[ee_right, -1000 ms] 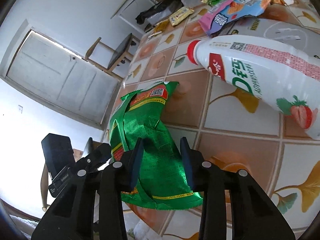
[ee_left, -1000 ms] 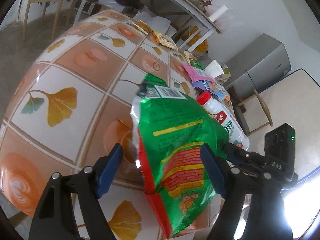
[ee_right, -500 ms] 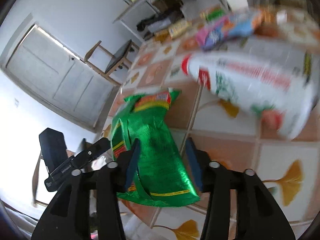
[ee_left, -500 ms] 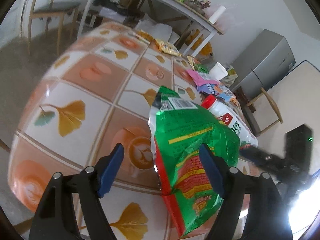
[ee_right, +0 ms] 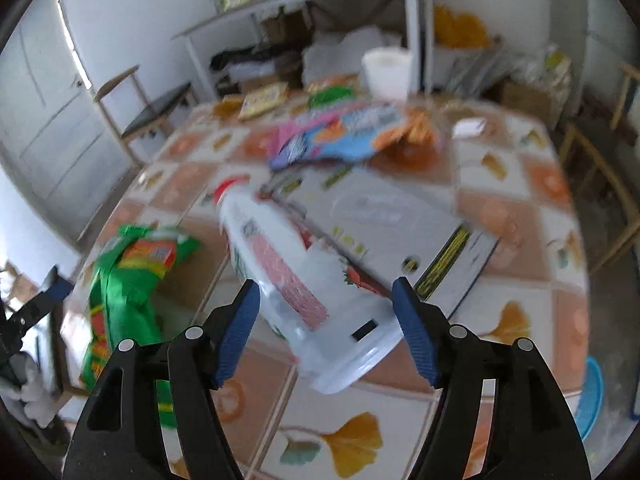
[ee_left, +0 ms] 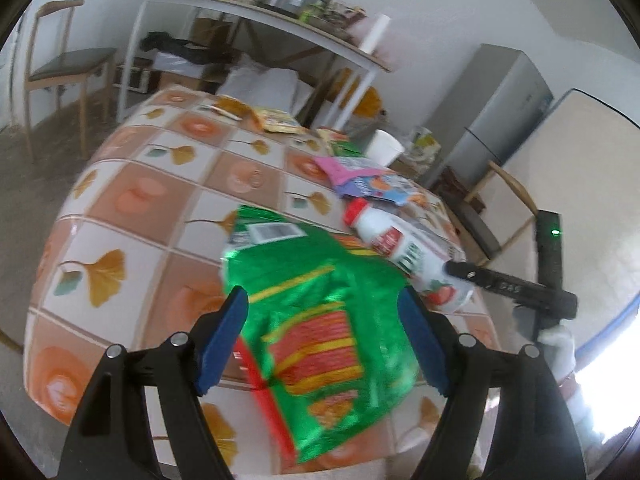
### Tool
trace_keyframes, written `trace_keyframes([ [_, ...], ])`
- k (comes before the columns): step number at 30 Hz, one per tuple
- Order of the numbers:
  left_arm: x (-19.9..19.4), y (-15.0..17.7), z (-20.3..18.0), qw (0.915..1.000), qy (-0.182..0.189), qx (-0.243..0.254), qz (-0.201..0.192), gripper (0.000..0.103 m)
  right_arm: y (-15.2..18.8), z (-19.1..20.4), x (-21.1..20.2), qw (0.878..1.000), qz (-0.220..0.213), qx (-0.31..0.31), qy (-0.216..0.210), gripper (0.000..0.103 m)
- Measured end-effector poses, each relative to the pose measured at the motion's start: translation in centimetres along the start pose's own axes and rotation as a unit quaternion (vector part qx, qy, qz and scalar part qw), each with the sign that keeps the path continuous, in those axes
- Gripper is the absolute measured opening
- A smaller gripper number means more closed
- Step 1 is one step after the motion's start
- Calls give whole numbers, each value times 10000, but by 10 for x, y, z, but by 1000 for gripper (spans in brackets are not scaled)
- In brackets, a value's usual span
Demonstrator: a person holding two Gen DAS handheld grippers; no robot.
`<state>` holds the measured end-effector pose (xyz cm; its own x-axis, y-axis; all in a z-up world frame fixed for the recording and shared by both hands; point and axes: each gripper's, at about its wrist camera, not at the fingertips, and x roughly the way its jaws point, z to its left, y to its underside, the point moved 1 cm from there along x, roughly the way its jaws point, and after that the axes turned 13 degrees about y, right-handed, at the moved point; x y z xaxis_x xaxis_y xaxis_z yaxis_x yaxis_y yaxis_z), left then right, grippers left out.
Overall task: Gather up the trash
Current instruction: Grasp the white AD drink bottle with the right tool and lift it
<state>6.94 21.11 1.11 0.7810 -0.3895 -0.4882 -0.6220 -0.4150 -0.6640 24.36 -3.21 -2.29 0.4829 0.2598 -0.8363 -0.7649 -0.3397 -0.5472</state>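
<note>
While right hand-held gripper (ee_right: 325, 328) jaws are opening astride white bottle (ee_right: 304, 296) lying mid-counter (ee_right: 516, 280), close squarely on its body; left hand-held gripper (ee_left: 322, 344) open, straddling green bag (ee_left: 320, 320) at near edge.

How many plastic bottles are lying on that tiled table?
1: the white bottle with a red cap lies on its side beside the green snack bag. Others could hide under the wrappers further back.

Both wrist views look down close, sharing the green bag (ee_left: 320, 320)
</note>
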Motion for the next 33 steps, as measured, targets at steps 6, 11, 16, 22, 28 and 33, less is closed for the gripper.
trace_keyframes([
  [6, 14, 4, -11, 9997, 171, 35, 186, 75, 15, 21, -2, 9994, 162, -304, 57, 60],
  [11, 20, 4, -23, 9989, 372, 3, 295, 75, 26, 14, -9, 9993, 335, 86, -127, 59],
  [16, 29, 8, -38, 9974, 544, 73, 467, 75, 50, 3, -26, 9974, 515, 455, -199, 59],
  [22, 43, 15, -53, 9951, 651, 217, 707, 75, 80, -7, -50, 9946, 881, 479, -257, 61],
  [28, 57, 21, -66, 9927, 729, 314, 903, 75, 69, -17, -59, 9957, 619, 632, -273, 72],
  [33, 57, 22, -76, 9919, 664, 463, 976, 75, 47, -2, -27, 9956, 651, 455, -490, 72],
])
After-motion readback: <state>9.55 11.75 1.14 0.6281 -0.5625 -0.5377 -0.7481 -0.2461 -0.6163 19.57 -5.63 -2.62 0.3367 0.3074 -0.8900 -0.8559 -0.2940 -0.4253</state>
